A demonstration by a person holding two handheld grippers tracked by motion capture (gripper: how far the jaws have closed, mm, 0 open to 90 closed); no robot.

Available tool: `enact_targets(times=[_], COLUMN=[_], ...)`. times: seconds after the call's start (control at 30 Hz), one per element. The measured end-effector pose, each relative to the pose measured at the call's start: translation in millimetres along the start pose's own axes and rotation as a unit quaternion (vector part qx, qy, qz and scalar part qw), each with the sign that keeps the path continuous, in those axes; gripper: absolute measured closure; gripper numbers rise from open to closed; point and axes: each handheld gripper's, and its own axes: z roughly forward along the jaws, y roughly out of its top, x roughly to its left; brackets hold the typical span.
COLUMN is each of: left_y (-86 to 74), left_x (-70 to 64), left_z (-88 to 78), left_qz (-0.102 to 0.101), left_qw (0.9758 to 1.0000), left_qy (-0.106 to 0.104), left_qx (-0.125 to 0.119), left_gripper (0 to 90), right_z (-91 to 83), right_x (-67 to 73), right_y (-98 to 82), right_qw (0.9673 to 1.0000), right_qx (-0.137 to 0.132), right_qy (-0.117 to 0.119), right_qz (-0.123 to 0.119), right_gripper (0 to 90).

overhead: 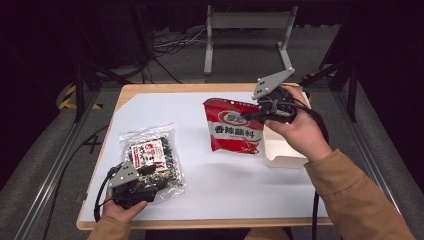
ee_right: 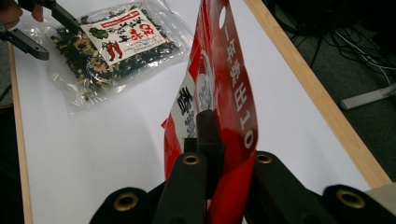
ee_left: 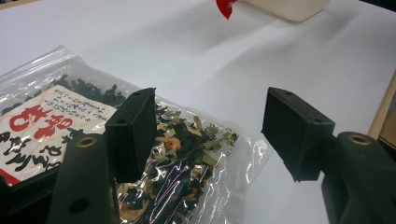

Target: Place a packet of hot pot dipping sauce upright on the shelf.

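The wooden-edged bench with its white top (overhead: 220, 190) carries three things. At its right edge sits a shallow cream-white rectangular box (overhead: 280, 150). Just left of it, a glossy red plastic snack pouch with white lettering (overhead: 232, 131) hangs partly lifted, its lower edge near the surface and its right side overlapping the box's rim. Toward the near left corner lies a clear plastic bag of dark dried greens with a white and red label (overhead: 150, 157), flat on the bench.

The right tool (overhead: 264, 114) has its jaws closed tight on the pouch's top edge, near the hang hole, as the right gripper view shows. The left tool (ee_left: 210, 135) stands wide apart, holding nothing; one jaw is poised over the clear bag's near corner, the other above bare bench beside it.

The risks, as I judge them: the pouch is pinched by a thin slippery strip, so a quick swing could let it slide free or drop outside the box. The left tool, closing where it is, may catch only loose film and let the bag slip free.
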Motion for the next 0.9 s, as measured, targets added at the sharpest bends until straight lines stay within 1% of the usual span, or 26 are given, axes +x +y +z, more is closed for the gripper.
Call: enact_targets(times=[0.07,0.23,0.27,0.47,0.57,0.77,0.87,0.9], left_y=[-0.1,0.0,-0.1,-0.4,-0.5,-0.5,-0.5,-0.6], left_x=[-0.3,0.0,-0.1,0.1,0.2,0.5,0.6,0.6], left_z=[0.0,0.0,-0.1,0.1,0.1,-0.4,-0.5,-0.5], left_qz=[-0.002,0.001,-0.002,-0.002,-0.002,-0.003,-0.004,-0.003], left_qw=[1.0000,1.0000,1.0000,1.0000,1.0000,1.0000,1.0000,1.0000], left_qy=[0.000,0.003,0.002,0.004,0.004,0.005,0.005,0.004], left_qx=[-0.001,-0.002,-0.003,-0.004,-0.005,-0.006,-0.007,-0.007], left_gripper=[35.4,35.1,35.0,34.7,34.6,34.5,34.5,34.5], right_z=[-4.0,-14.1,-16.2,-28.1,-31.3,-40.0,-42.1,-44.5], right_x=[-2.3,-7.8,-8.8,-15.6,-17.8,-27.1,-30.0,-34.7], right_y=[-0.9,-3.2,-3.6,-7.2,-8.9,-15.6,-18.1,-21.5], right_qw=[1.0000,0.9999,0.9998,0.9994,0.9992,0.9986,0.9984,0.9981], right_qx=[0.000,-0.002,-0.002,-0.003,-0.003,-0.005,-0.005,-0.006], right_qy=[-0.004,-0.014,-0.018,-0.035,-0.039,-0.052,-0.055,-0.059], right_qz=[0.001,0.004,0.004,0.003,0.001,-0.009,-0.011,-0.015], right_gripper=[88.7,88.7,88.7,88.7,88.6,88.6,88.6,88.6])
